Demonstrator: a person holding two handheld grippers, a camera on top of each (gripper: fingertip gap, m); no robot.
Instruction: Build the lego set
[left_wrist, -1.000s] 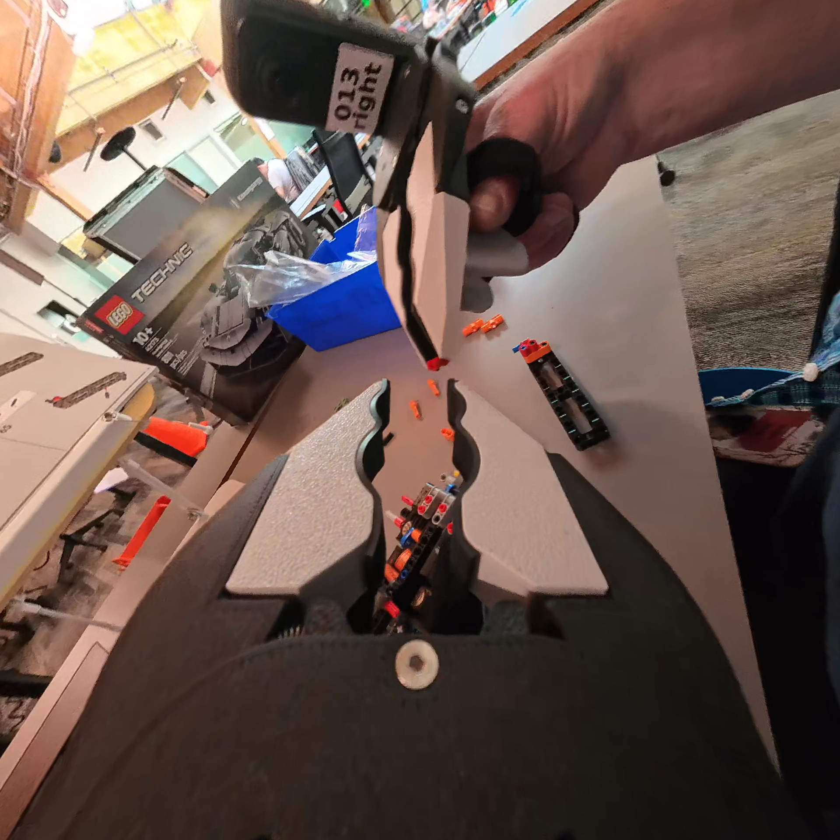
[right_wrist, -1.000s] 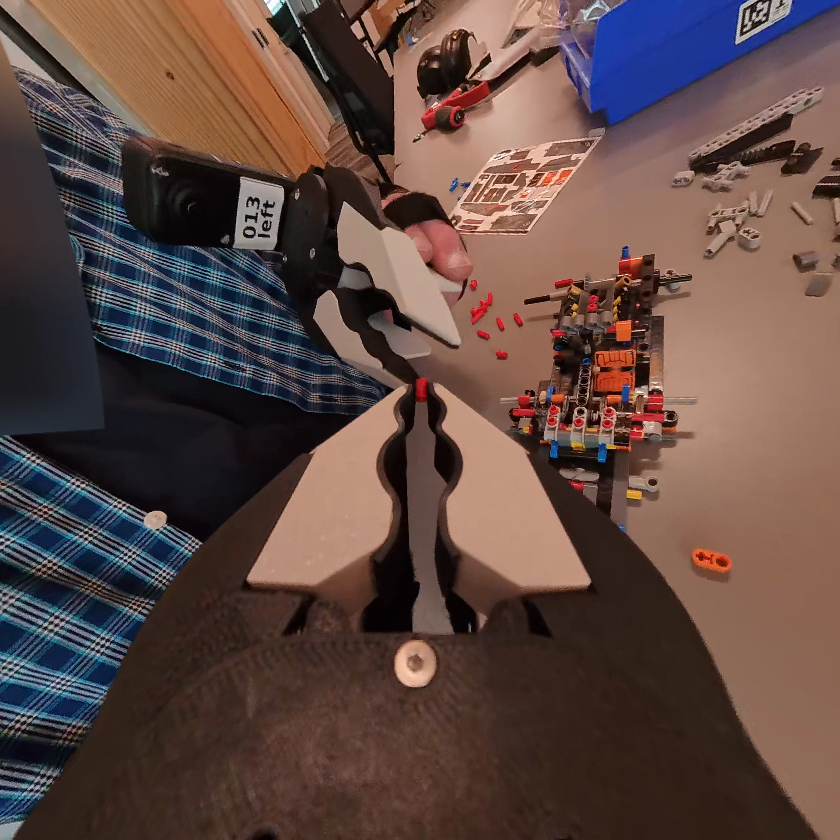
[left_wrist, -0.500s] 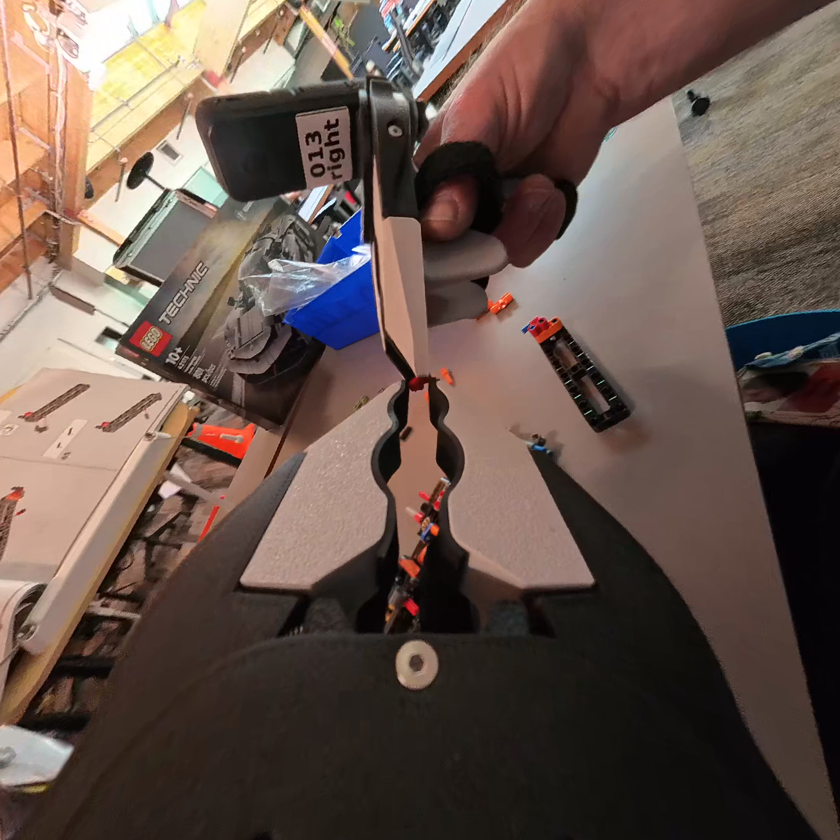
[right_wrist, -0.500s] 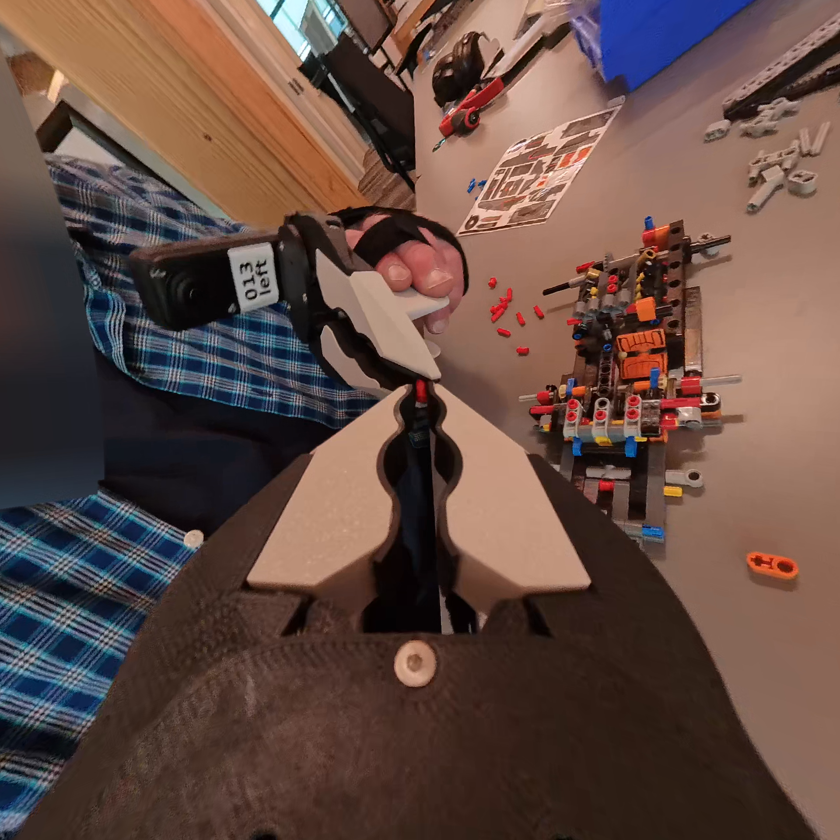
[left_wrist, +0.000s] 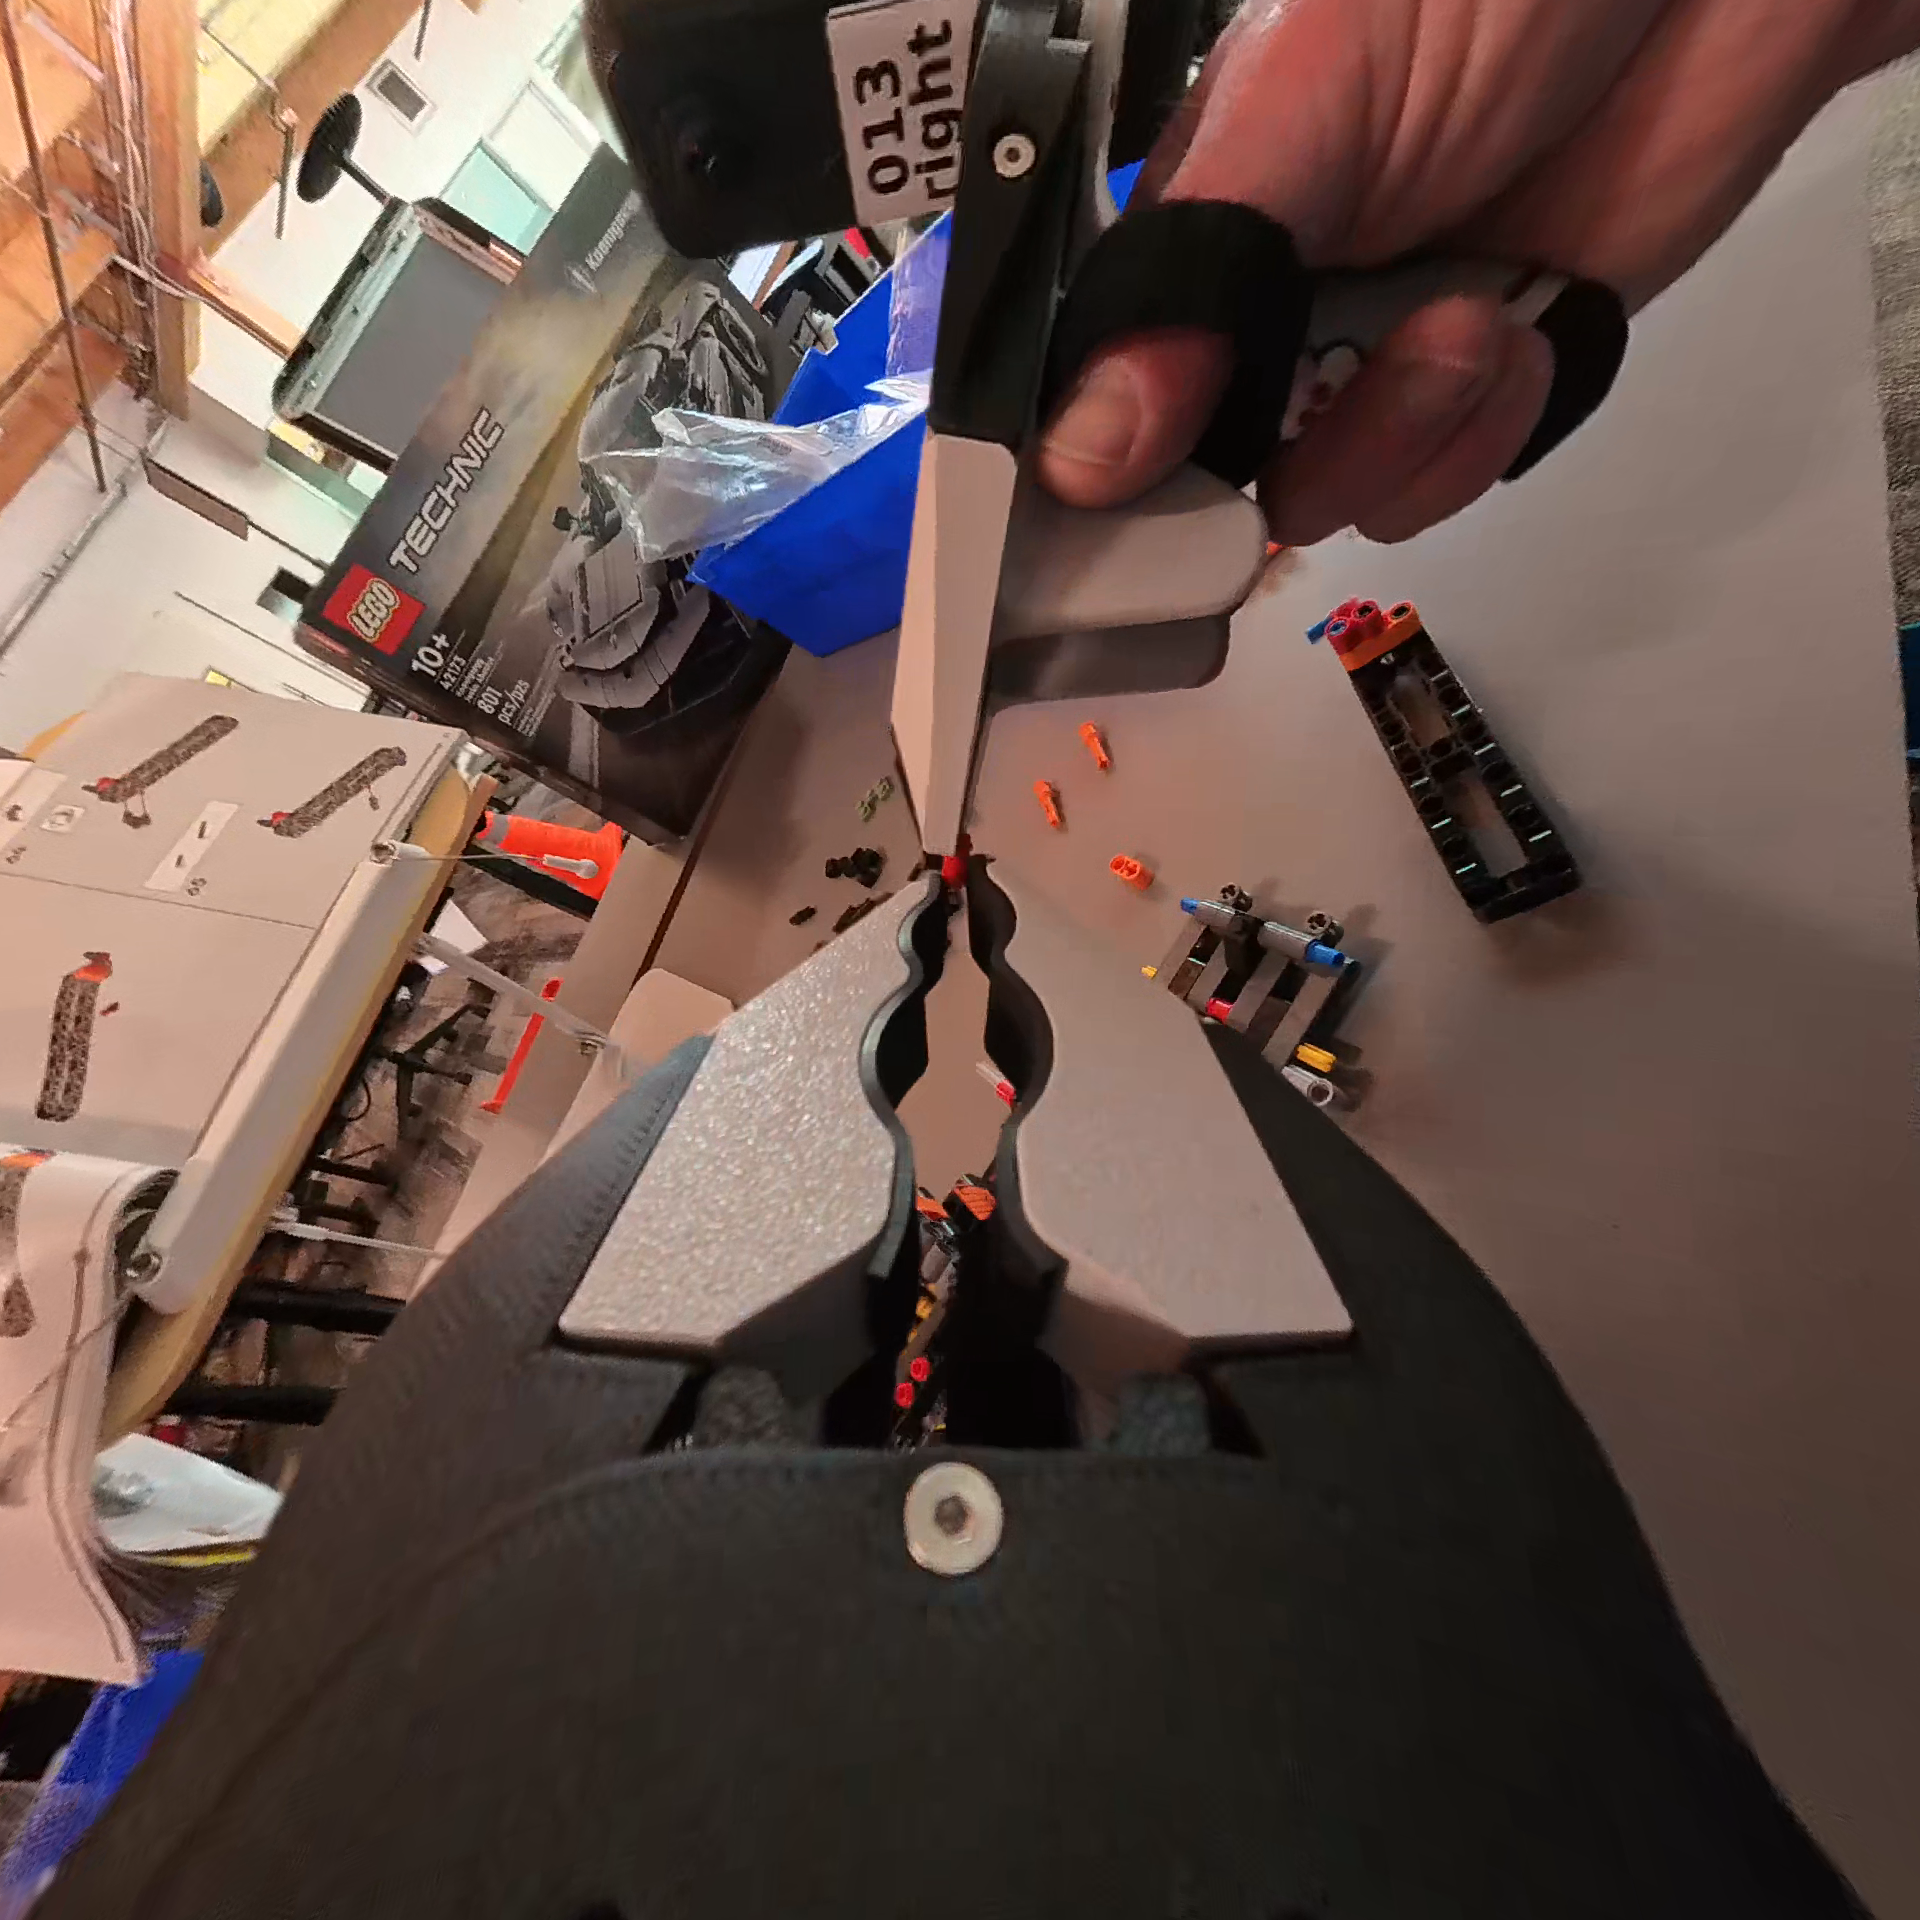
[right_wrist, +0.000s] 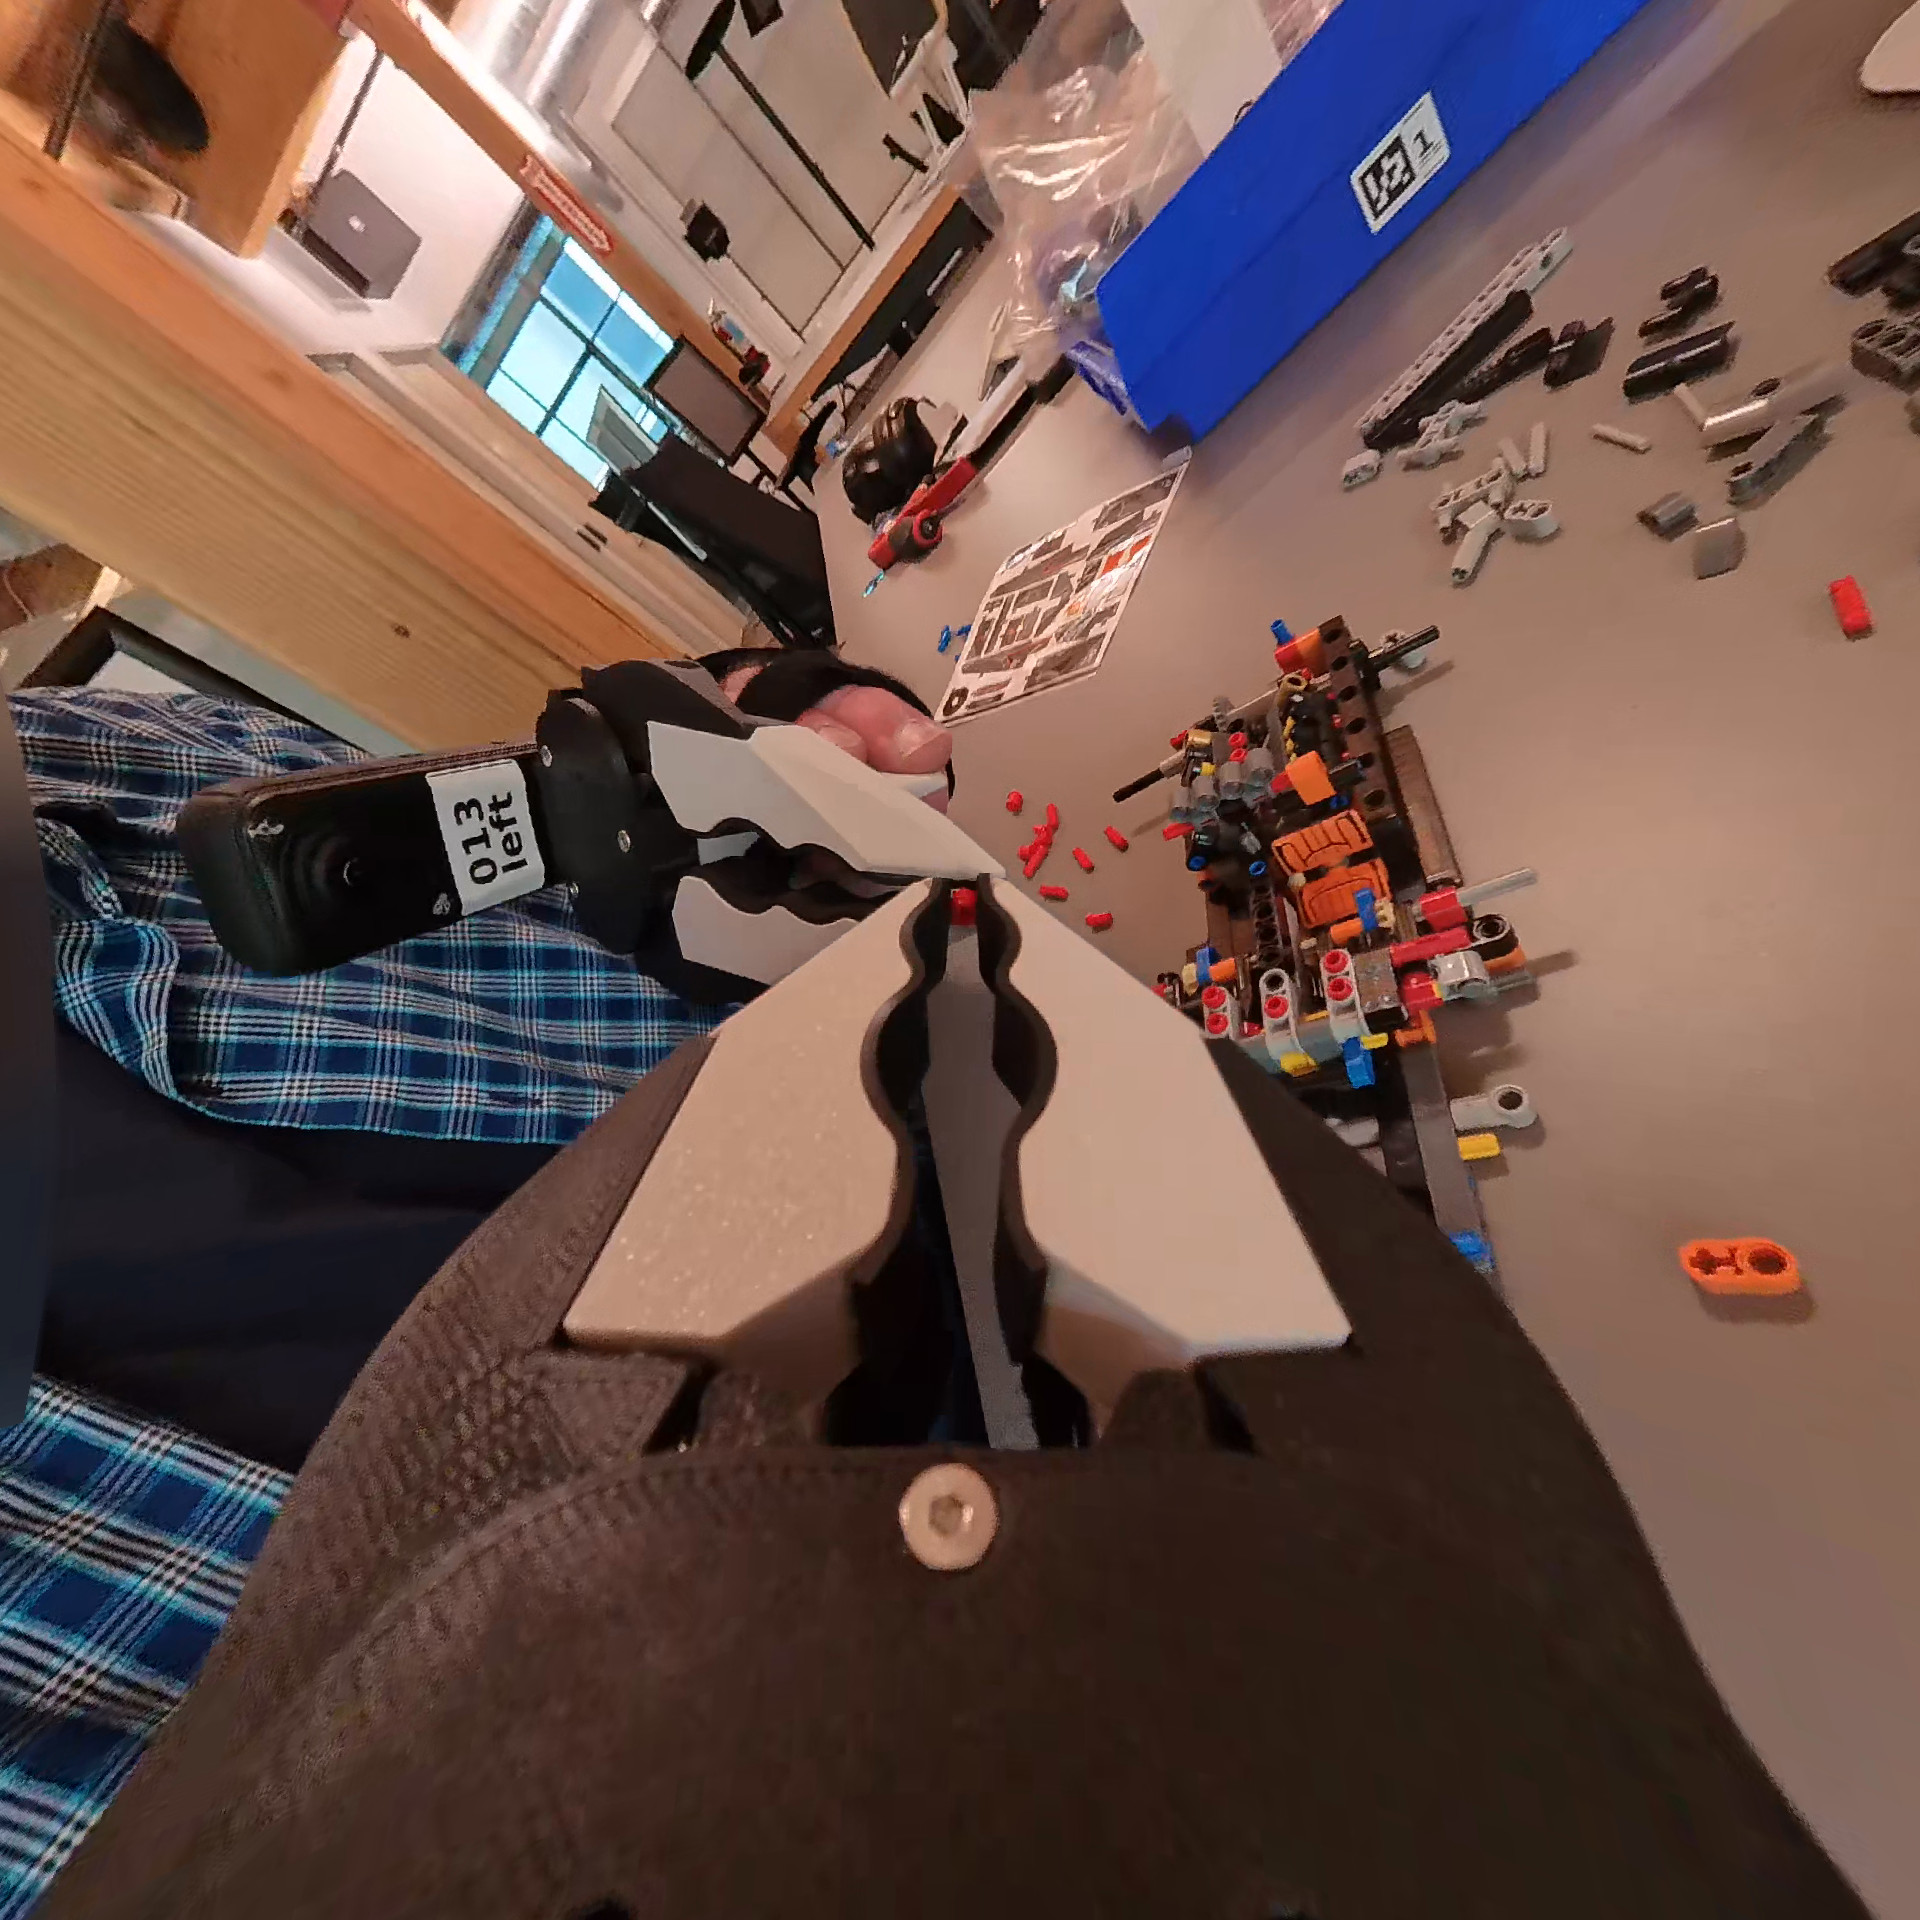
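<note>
A small red pin (right_wrist: 963, 906) is pinched between the tips of the right gripper (right_wrist: 961, 902), just above frame centre. In the left wrist view the same pin (left_wrist: 954, 864) is met by the narrowed tips of the left gripper (left_wrist: 951, 883); whether these clamp it cannot be told. Compared with a second ago, the left fingers have been drawn from a wider gap onto the pin. The partly built model (right_wrist: 1340, 883) lies on the table (right_wrist: 1683, 935) at centre right.

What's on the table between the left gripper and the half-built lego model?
In the right wrist view, a scatter of small red pins lies between the left gripper and the model.
</note>
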